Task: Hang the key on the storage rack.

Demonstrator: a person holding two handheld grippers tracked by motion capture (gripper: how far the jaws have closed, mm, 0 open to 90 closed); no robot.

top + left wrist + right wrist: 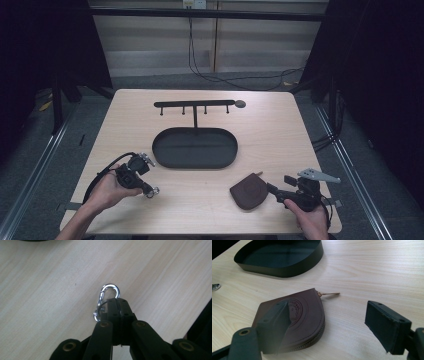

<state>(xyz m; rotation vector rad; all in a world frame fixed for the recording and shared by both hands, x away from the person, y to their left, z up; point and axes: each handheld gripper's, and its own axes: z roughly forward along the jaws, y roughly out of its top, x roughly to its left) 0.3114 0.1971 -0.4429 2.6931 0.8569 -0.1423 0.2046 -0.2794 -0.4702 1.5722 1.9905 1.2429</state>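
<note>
High view: your table (280,125) carries, well beyond both sets of fingers, the black hook rack (195,104) standing over its oval tray (165,155). Nearer you, the brown leather pouch (248,191) lies flat just ahead of your right gripper (276,191), on its left-hand side, with the rounded zip edge toward the jaws and the small zip pull (331,293) pointing away toward the tray. In the right gripper view, those jaws stand wide apart: one finger (274,321) hangs over the pouch's embossed face, the other is clear of it over bare wood, so nothing is pinched there. Your left gripper (150,191) is pressed shut on the silver carabiner (107,298); in the left gripper view its loop sticks out past the fingertips (117,305), long axis running straight on from the jaws, with a small ring at its lower end. The rack lies forward and to the right of those fingertips, and your left hand (107,192) is the one carrying the clip, so I judge that any hanging move falls to it.
</note>
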